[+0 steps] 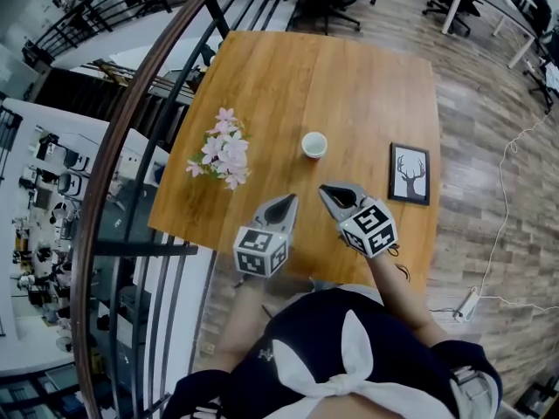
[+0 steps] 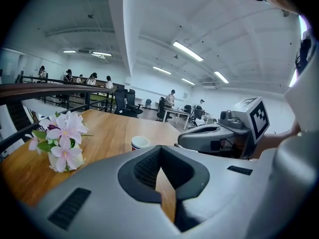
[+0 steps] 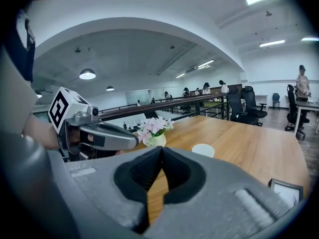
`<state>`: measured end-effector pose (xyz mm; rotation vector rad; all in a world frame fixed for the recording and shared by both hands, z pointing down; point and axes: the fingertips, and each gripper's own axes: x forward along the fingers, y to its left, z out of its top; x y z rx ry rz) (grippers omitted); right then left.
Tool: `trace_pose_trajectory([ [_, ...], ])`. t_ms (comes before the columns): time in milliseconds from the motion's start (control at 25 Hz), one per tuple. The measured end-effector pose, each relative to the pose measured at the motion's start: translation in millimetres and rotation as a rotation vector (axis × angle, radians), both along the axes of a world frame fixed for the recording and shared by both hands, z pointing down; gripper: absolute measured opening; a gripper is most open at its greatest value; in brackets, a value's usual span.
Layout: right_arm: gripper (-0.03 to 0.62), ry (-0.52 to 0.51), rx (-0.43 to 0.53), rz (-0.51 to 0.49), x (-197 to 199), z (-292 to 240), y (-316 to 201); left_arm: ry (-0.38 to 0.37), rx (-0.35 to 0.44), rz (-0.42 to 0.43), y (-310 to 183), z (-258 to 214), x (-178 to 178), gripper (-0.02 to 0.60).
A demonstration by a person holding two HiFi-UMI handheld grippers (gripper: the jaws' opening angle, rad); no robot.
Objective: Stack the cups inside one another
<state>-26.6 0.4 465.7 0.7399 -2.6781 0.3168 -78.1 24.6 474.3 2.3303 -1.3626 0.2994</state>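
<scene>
Ahead, upright cup (image 1: 314, 144) sits beyond both clenched empty jaws, nearer right gripper (image 1: 335, 194) than left gripper (image 1: 286, 206).

Wooden table (image 1: 349, 77), cup (image 1: 314, 145), flowers (image 1: 223, 155), framed picture (image 1: 410, 173)

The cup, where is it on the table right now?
In the head view the cup stands near the table's middle, between the pink flowers at left and the framed deer picture at right.
</scene>
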Motion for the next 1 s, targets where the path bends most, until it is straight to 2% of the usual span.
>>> trace_pose_trajectory([
  [520, -0.002, 0.015, 0.004, -0.026, -1.9, -3.3, 18.7, -0.002, 0.016, -0.009, 14.0, -8.5, 1.0, 0.009],
  [1000, -0.001, 0.007, -0.010, -0.010, 1.9, -3.2, 23.5, -0.005, 0.022, -0.014, 19.3, -11.9, 3.1, 0.009],
])
